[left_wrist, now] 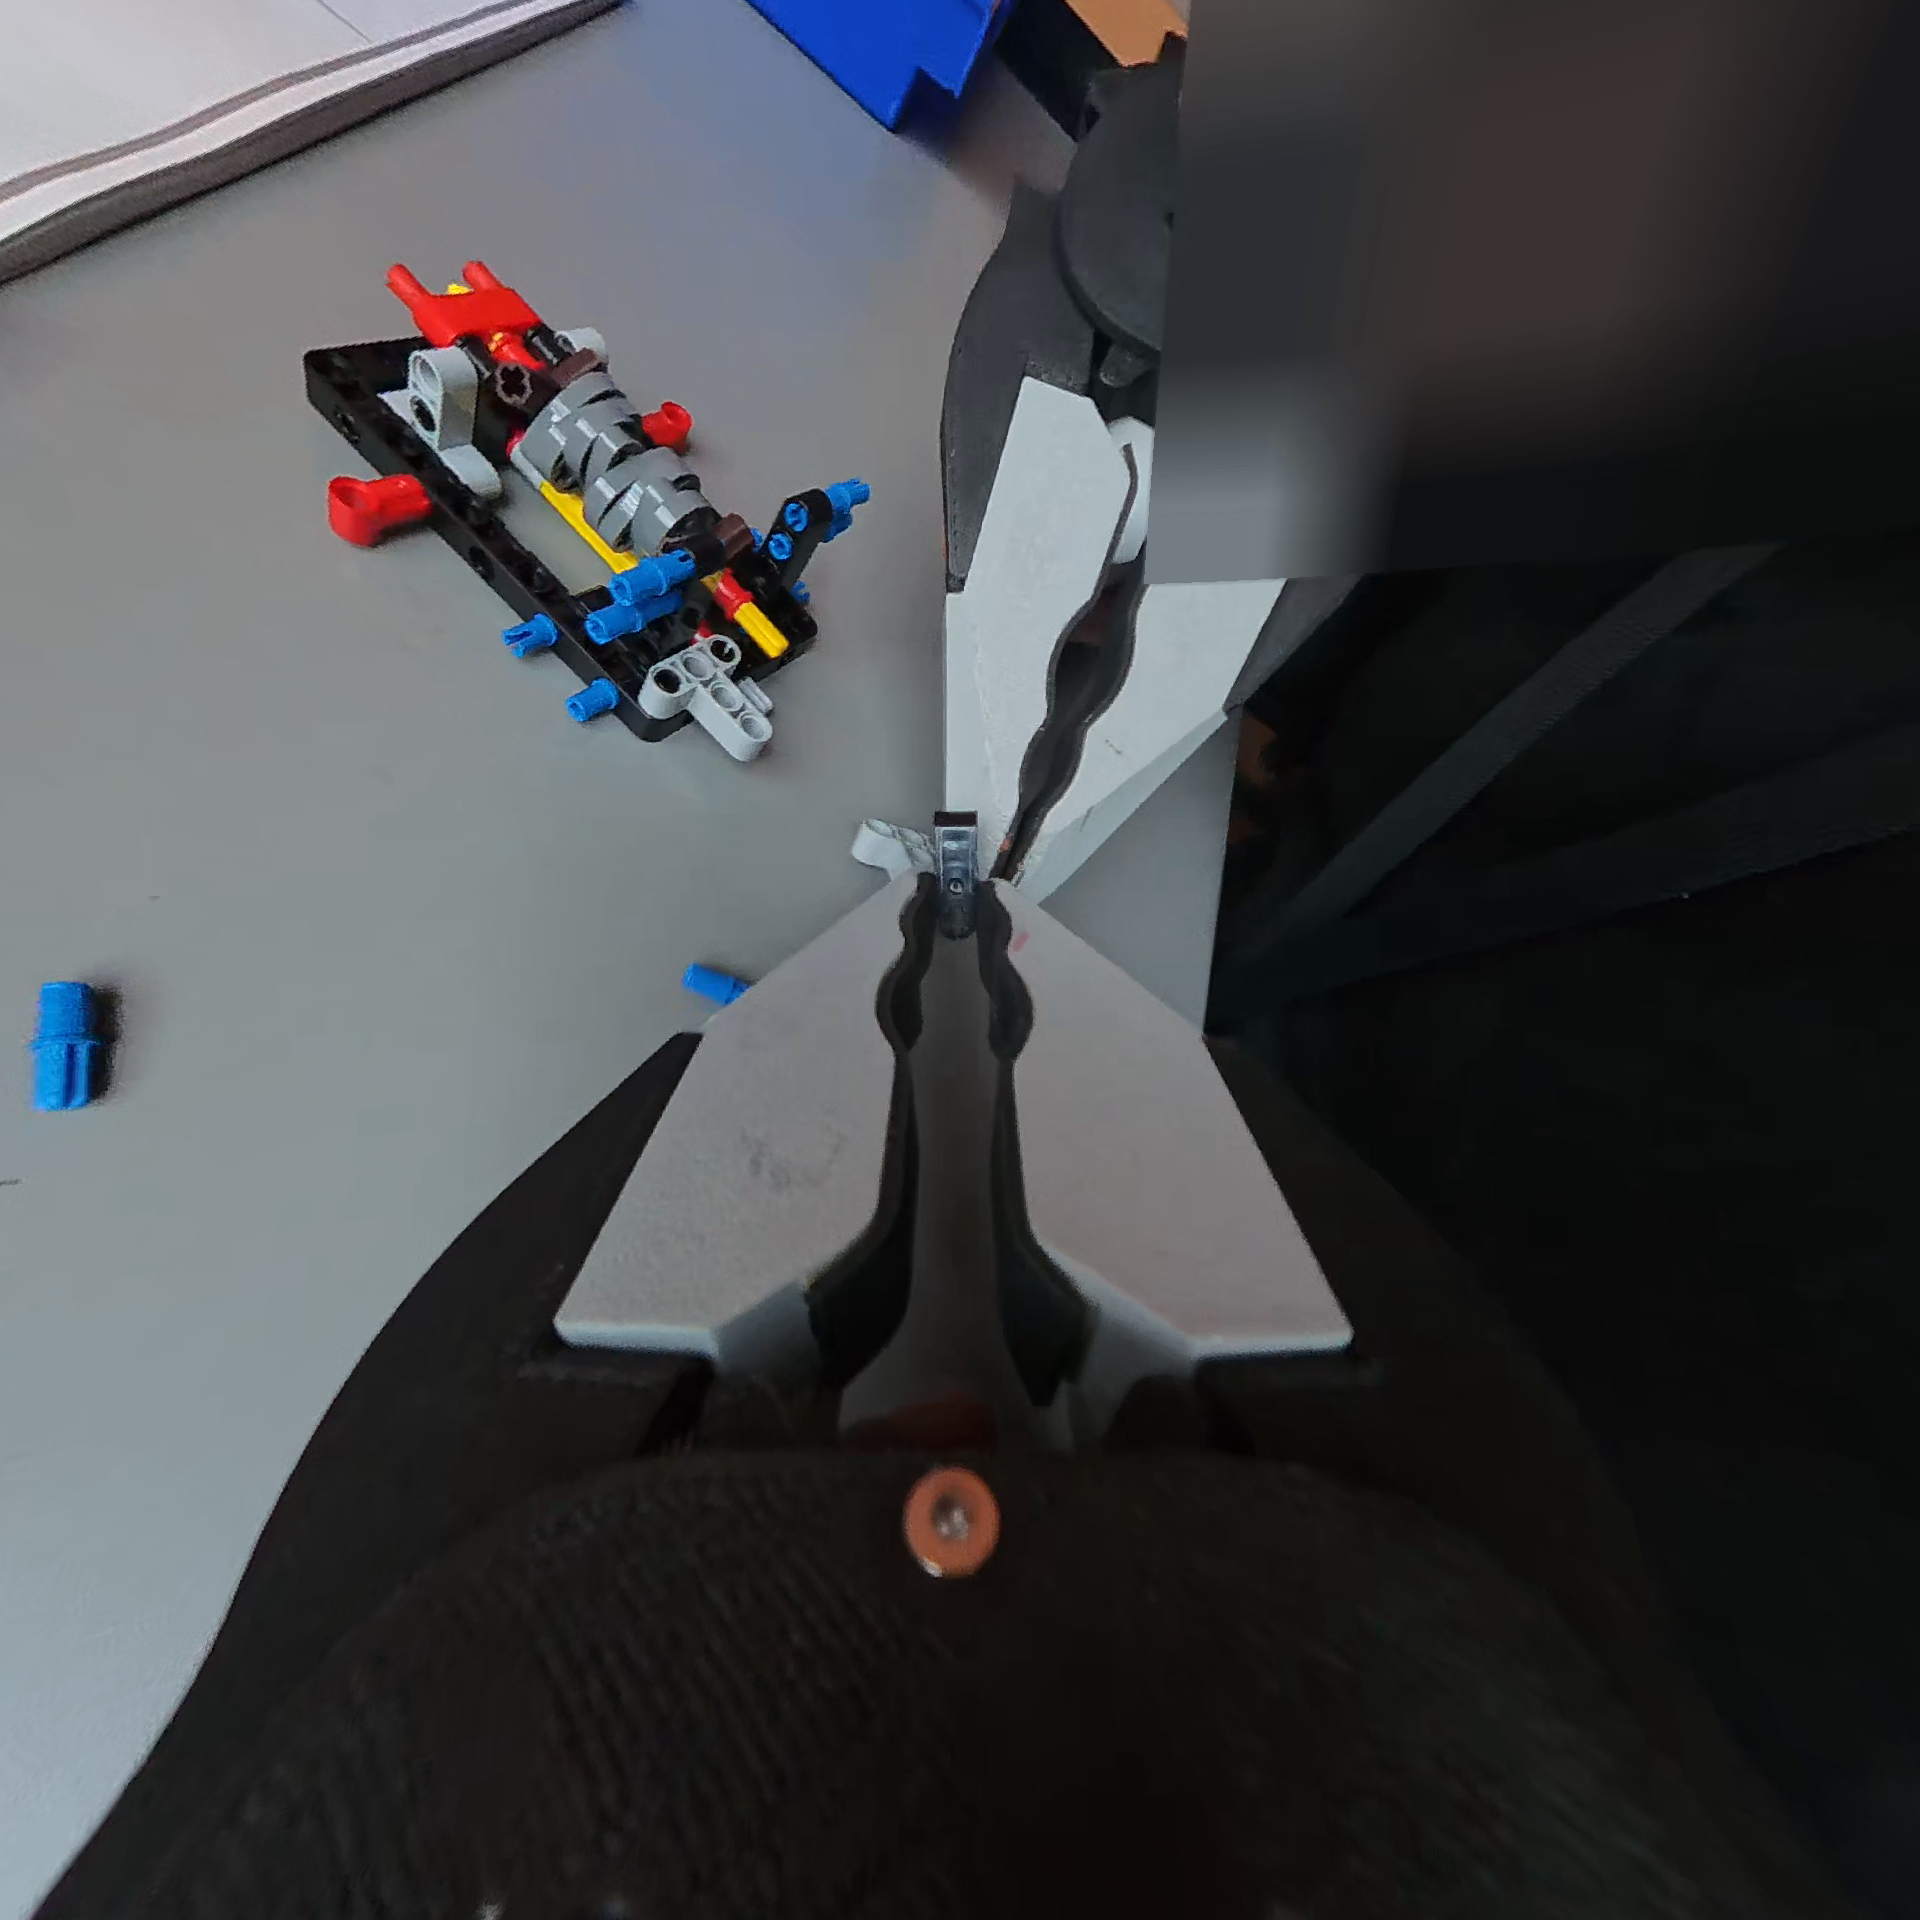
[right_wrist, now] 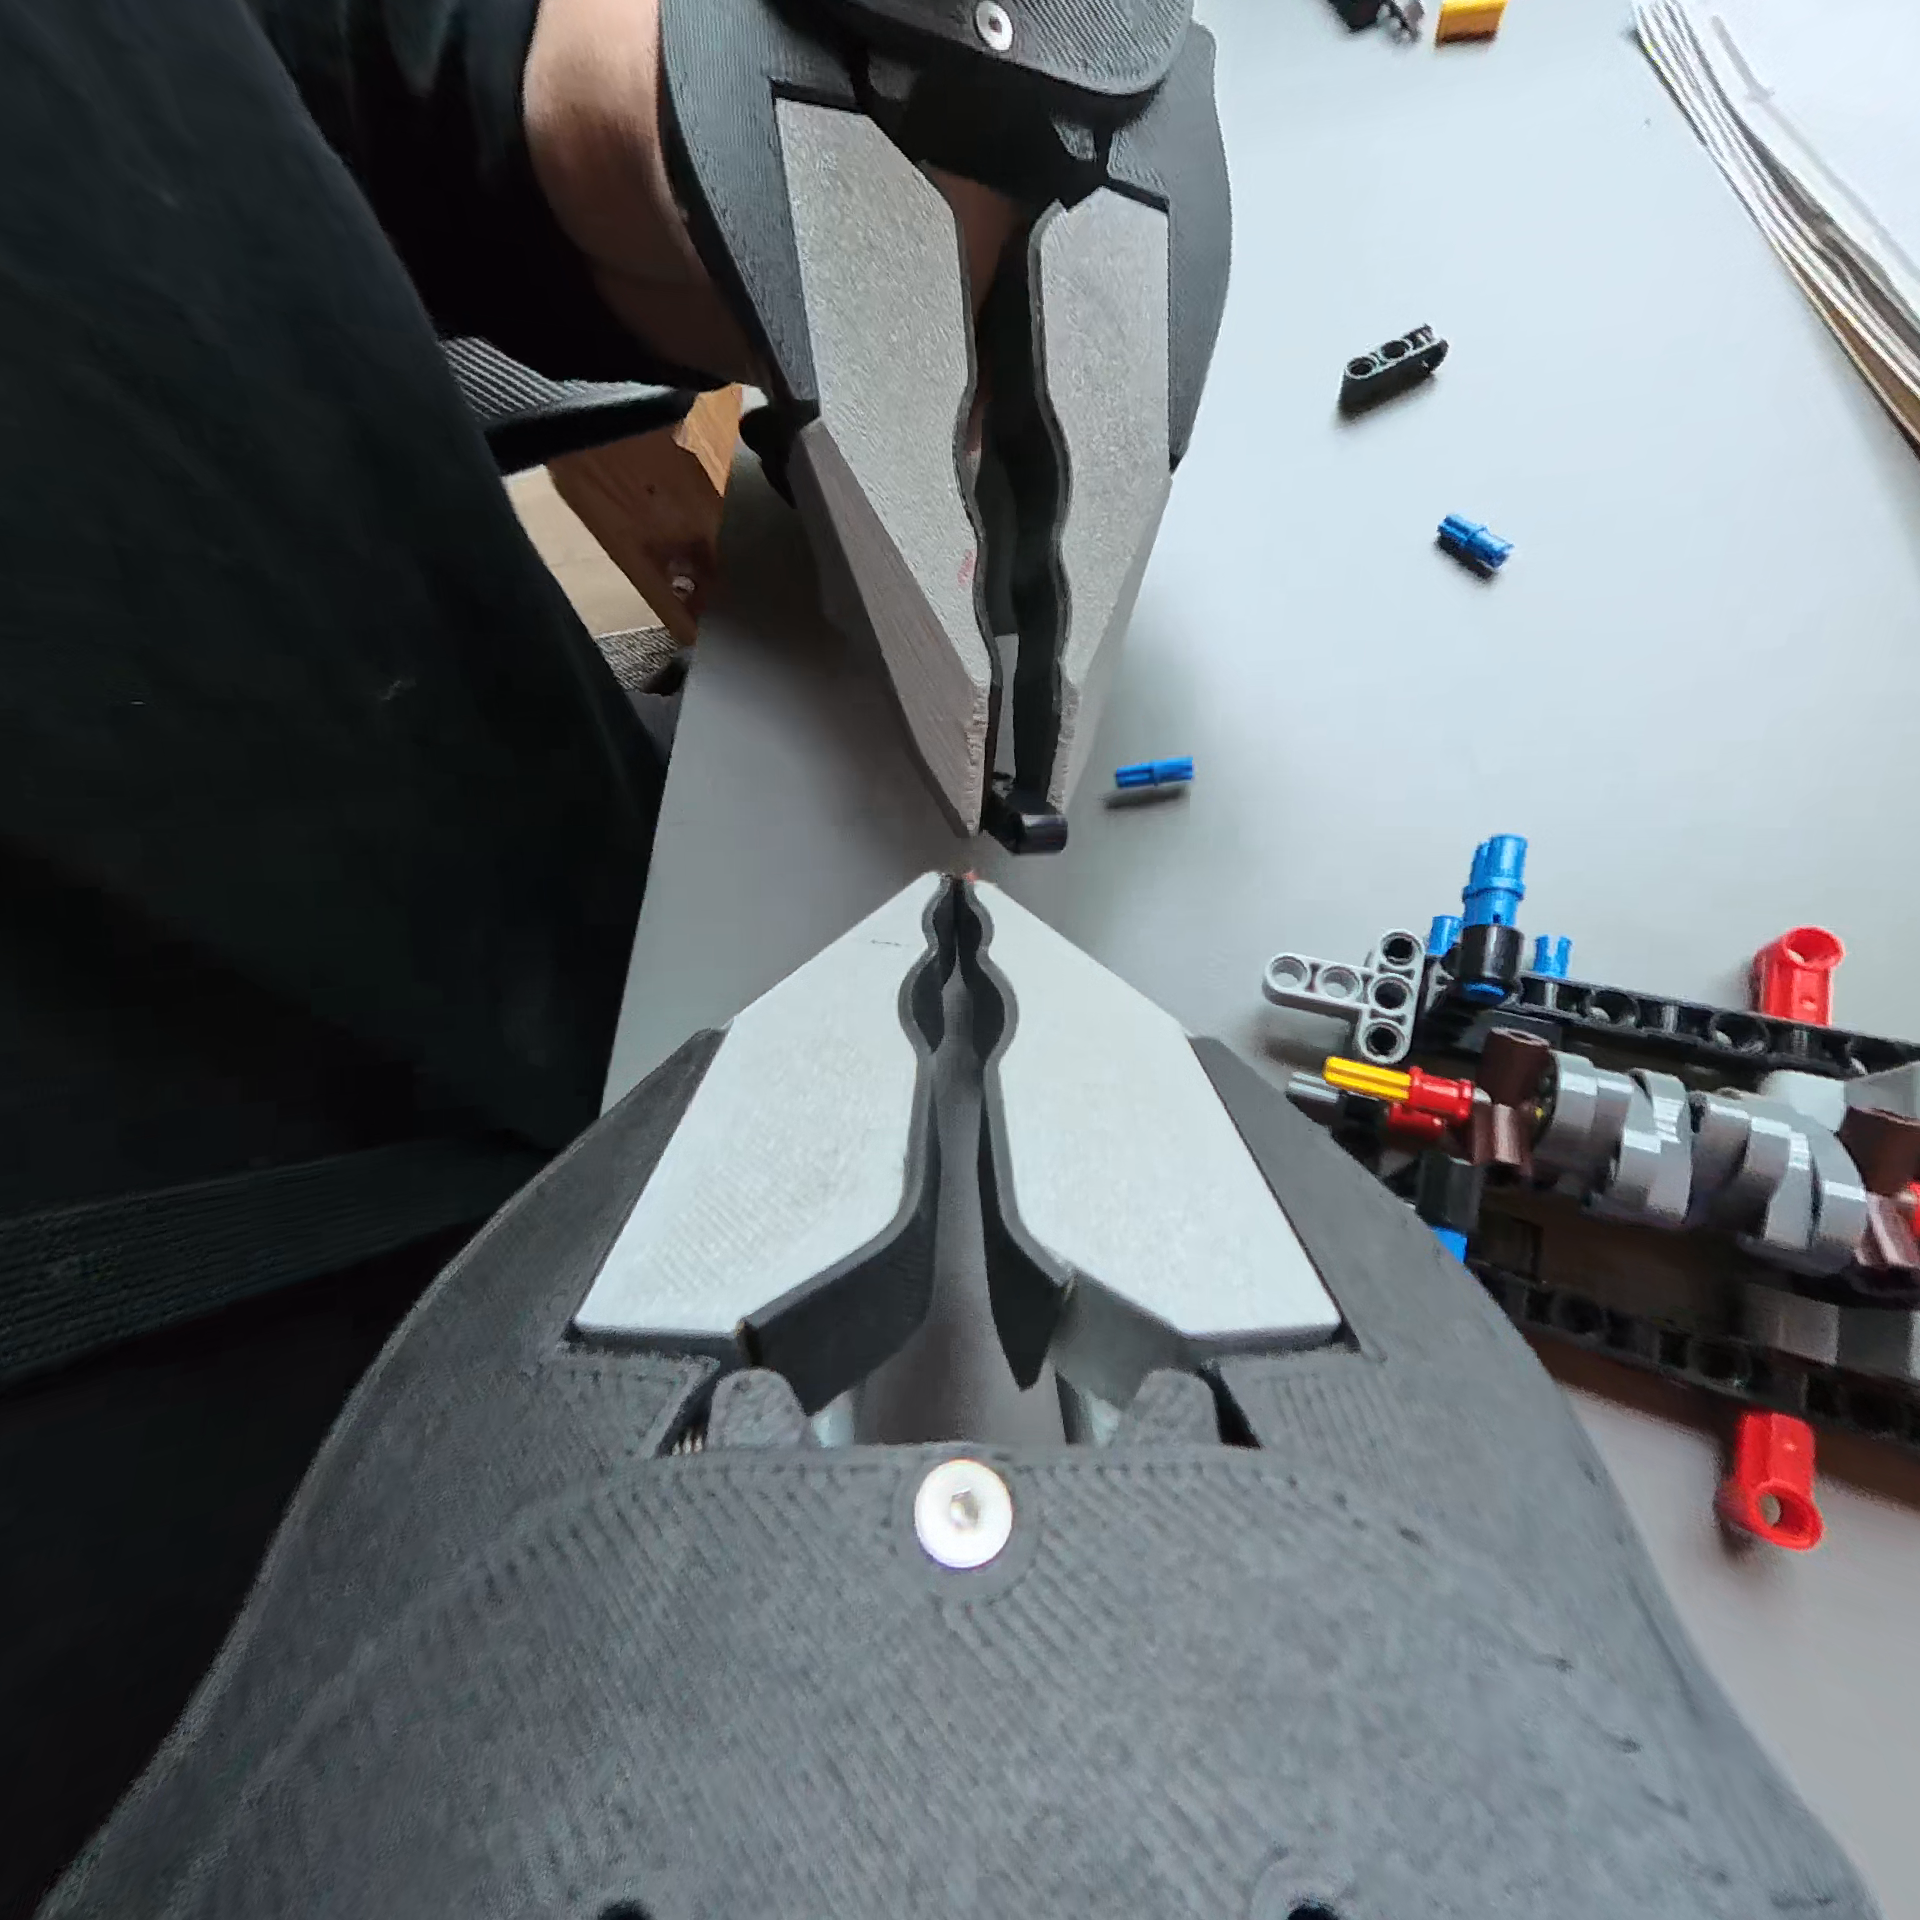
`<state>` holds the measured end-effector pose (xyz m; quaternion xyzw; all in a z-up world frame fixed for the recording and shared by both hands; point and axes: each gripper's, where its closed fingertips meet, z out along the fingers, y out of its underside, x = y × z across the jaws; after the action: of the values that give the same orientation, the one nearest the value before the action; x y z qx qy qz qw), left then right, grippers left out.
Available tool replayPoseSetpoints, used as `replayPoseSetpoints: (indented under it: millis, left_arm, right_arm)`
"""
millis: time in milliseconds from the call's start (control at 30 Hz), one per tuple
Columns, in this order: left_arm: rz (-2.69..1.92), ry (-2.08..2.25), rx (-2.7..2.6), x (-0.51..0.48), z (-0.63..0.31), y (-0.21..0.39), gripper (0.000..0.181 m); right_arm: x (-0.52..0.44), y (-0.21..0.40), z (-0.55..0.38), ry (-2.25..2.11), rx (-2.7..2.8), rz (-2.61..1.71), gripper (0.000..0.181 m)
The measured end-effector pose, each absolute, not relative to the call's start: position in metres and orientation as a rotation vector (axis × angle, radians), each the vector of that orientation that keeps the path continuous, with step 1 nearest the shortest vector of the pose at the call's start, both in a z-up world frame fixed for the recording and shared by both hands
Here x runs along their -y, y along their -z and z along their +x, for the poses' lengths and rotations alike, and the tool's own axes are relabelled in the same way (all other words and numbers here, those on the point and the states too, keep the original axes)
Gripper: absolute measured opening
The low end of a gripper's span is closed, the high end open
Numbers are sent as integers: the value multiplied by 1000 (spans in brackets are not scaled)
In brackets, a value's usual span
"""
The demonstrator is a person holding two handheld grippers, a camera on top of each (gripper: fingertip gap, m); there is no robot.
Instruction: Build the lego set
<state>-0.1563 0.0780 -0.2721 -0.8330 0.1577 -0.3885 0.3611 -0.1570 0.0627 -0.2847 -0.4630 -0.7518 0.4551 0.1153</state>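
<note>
Grey tabletop (left_wrist: 260,883) filling most of both views, stack of white paper sheets (left_wrist: 208,114) at its far edge, blue plastic bin (left_wrist: 894,52) beside the stack, what may be a wooden stool or frame (right_wrist: 665,488) below the table edge, partly hidden.

Grey tongs (right_wrist: 961,883), black shells, black sleeve (right_wrist: 260,468)

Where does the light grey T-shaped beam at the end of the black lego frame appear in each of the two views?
Left wrist view: the light grey T-shaped beam lies left of centre, at the near end of the black lego frame.
Right wrist view: the beam is right of centre, at the frame's left end.
Shared landmark: the dark grey spiral drum along the frame.
</note>
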Motion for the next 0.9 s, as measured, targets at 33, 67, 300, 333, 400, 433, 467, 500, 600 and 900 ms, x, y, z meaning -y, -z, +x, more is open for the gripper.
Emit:
replayPoseSetpoints:
  millis: [33, 67, 300, 333, 400, 433, 467, 500, 600, 900]
  left_arm:
    - [-2149, 988, -399, -78, -159, 273, 6]
    - [-2156, 965, -394, -78, -163, 274, 6]
    - [-2162, 728, -342, -73, -192, 275, 6]
    - [-2170, 672, -359, -73, -192, 277, 6]
    - [-2181, 551, -410, -73, -191, 280, 5]
    - [-2188, 484, -442, -73, -190, 282, 5]
    - [-2194, 415, -472, -73, -189, 283, 5]
    - [-2198, 348, -503, -73, -189, 283, 5]
    - [-2171, 180, -576, -72, -189, 276, 5]
    - [-2055, -59, -719, -64, -175, 251, 6]
  right_arm:
    - [-63, 286, -157, -1316, 2202, -1359, 0]
    - [-65, 286, -157, -1301, 2196, -1358, 0]
    - [-79, 268, -158, -1437, 2032, -1397, 0]
    - [-82, 267, -160, -1449, 2003, -1421, 0]
    - [-83, 261, -165, -1491, 1955, -1457, 0]
    - [-83, 259, -168, -1504, 1935, -1484, 0]
    - [-83, 258, -170, -1514, 1922, -1515, 3]
    - [-81, 256, -172, -1528, 1911, -1544, 6]
    - [-73, 251, -177, -1595, 1873, -1610, 16]
    - [-56, 244, -182, -1674, 1823, -1703, 7]
